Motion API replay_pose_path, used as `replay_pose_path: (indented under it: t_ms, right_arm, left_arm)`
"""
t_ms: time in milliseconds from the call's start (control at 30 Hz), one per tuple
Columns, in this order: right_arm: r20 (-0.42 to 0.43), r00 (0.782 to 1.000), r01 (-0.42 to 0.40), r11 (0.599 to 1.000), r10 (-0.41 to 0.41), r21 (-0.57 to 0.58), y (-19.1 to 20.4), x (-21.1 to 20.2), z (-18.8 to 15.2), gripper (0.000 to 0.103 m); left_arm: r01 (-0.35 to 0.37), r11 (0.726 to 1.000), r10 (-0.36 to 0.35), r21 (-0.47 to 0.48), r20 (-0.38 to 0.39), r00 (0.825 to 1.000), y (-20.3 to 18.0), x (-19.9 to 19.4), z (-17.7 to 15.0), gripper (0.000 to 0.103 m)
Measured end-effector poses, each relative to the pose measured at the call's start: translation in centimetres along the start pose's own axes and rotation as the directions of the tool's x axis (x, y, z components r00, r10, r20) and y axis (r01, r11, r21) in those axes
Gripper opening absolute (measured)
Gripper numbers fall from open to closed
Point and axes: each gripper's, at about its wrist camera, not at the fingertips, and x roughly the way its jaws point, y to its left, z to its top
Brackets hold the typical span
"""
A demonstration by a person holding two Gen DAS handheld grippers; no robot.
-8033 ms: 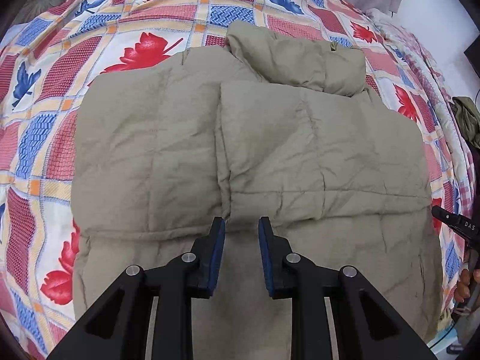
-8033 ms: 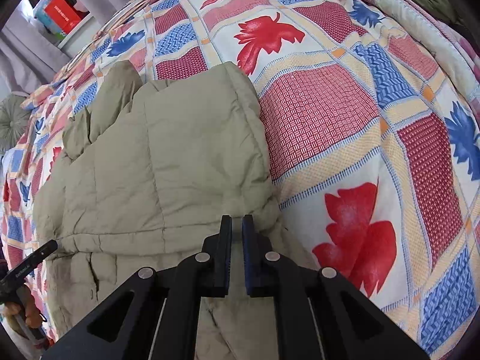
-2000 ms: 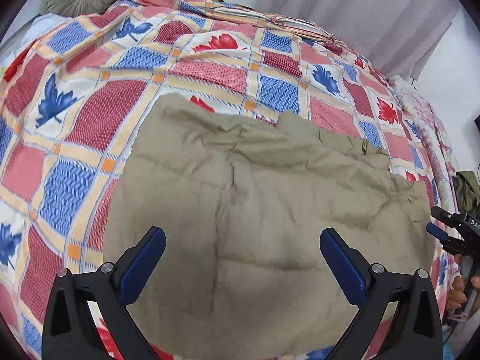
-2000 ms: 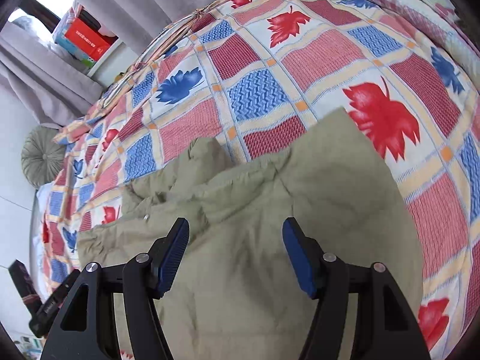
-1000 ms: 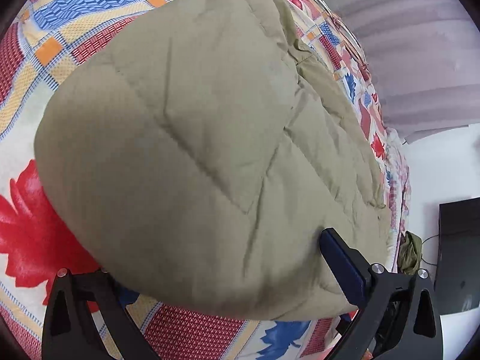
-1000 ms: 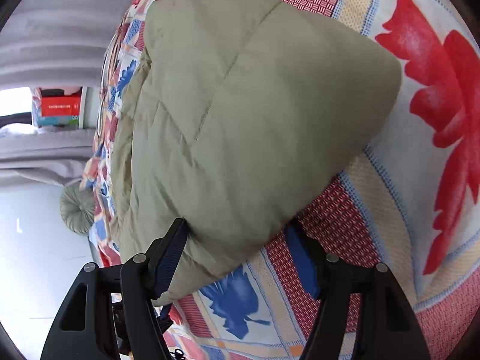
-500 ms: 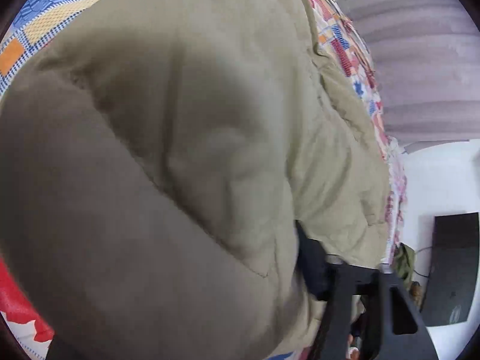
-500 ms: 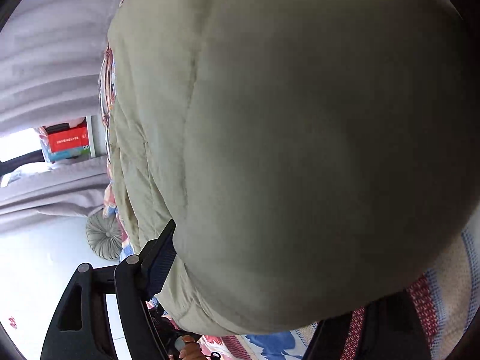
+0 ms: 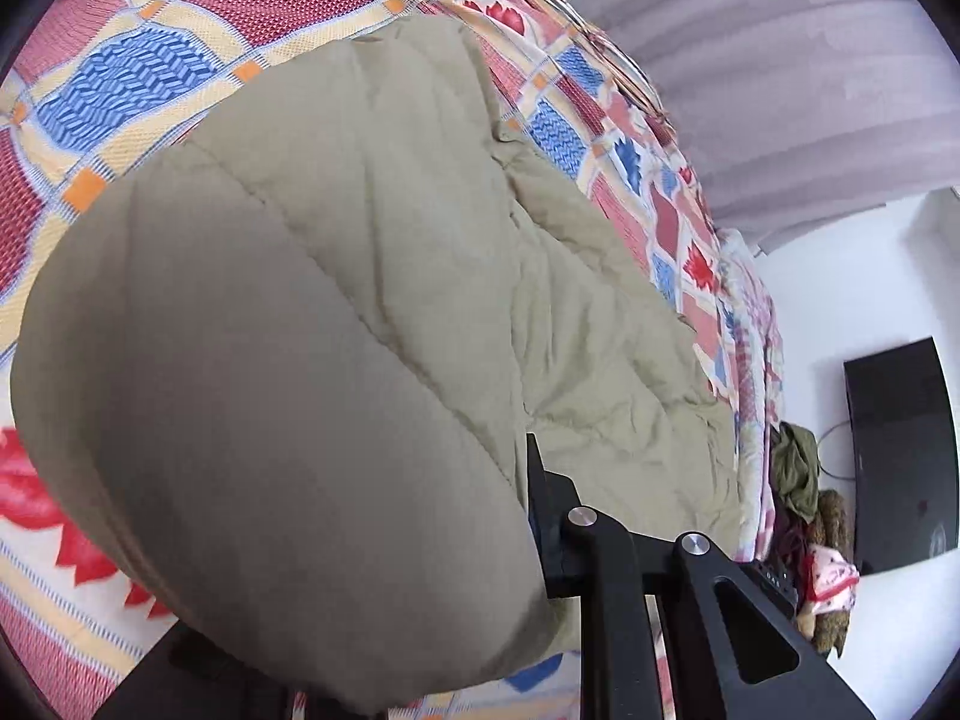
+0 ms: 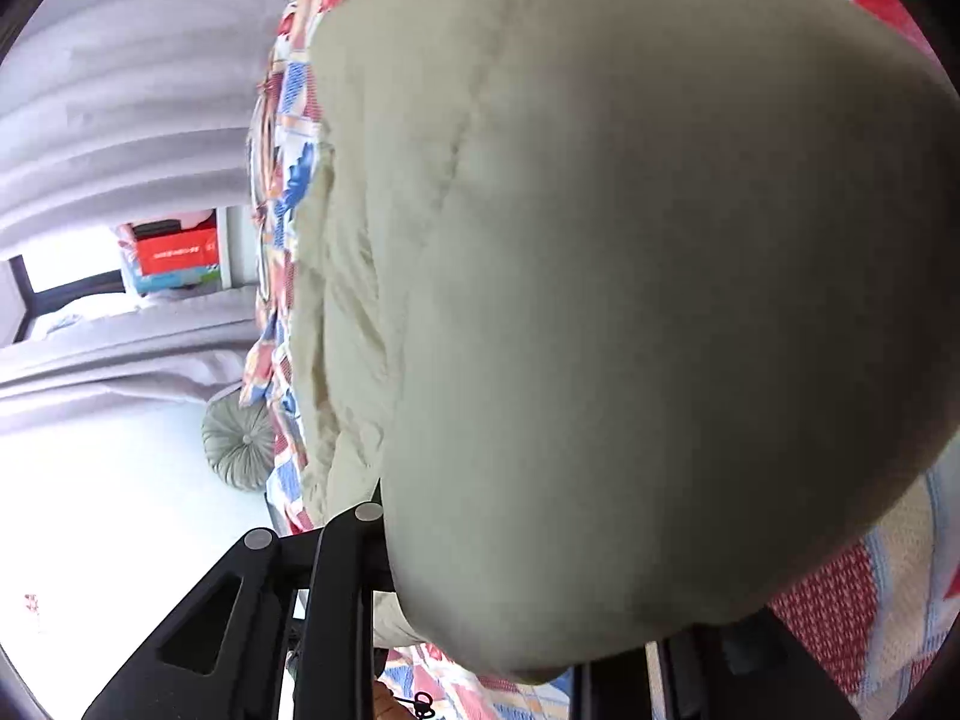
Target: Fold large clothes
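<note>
Your left gripper [image 9: 384, 588] is wrapped around the near left corner of the khaki padded jacket [image 9: 372, 312]. One black finger [image 9: 543, 516] shows pressed against the right side of the fabric bulge, while the other is hidden under the cloth, so the puffy corner fills the whole gap between them. The jaws look set wide around the padding, but you cannot tell from this view how firmly they squeeze it. The jacket lies folded on the bed, over the patchwork bedspread [image 9: 132, 78] with its red, blue and cream squares and leaf prints. Beyond the far edge of the bed hangs a grey curtain [image 9: 780, 78]. Off the bed's right side stands a dark screen [image 9: 900, 456] against the white wall, with a heap of clothes [image 9: 798, 474] beside it.

Your right gripper [image 10: 522, 612] does the same at the jacket's [image 10: 630, 276] near right corner. Its left finger [image 10: 354, 546] sits against the side of the padding and the right one is mostly covered by the bulge, which swells over the jaws and blocks most of the lens. Again, how firm the grip is cannot be told. To the left, a round grey cushion [image 10: 237, 438] sits at the bed's edge, and a red box [image 10: 174, 249] rests on a ledge between the curtain folds.
</note>
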Motion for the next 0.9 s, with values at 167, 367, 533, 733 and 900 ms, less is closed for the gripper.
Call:
replay_pose_path:
  t_ms: [167, 367, 533, 733, 900]
  right_arm:
    - [-0.038, 0.999, 0.010, 1.000, -0.010, -0.001, -1.1, -2.4, -2.9, 0.025]
    - [-0.079, 0.996, 0.036, 0.997, -0.031, 0.064, -4.0, -5.7, -7.1, 0.025]
    - [-0.095, 0.994, 0.070, 0.990, -0.058, 0.123, -7.0, -6.9, -10.1, 0.026]
    - [-0.104, 0.989, 0.124, 0.978, -0.108, 0.165, -6.6, -6.0, -9.1, 0.043]
    - [-0.126, 0.963, 0.250, 0.966, -0.240, 0.071, -3.8, -6.9, -8.7, 0.061]
  left_arm:
    - [0.000, 1.000, 0.000, 0.006, -0.053, 0.999, 1.5, -3.5, -4.1, 0.023]
    - [-0.043, 0.999, 0.038, -0.031, -0.145, 0.989, 4.6, -6.0, -10.3, 0.023]
    - [-0.108, 0.991, 0.091, -0.081, -0.186, 0.978, 7.5, -6.5, -13.6, 0.034]
    - [-0.263, 0.963, 0.249, -0.053, -0.192, 0.949, 8.3, -8.8, -15.0, 0.063]
    - [-0.383, 0.922, 0.388, 0.064, -0.158, 0.908, 6.2, -13.5, -15.1, 0.063]
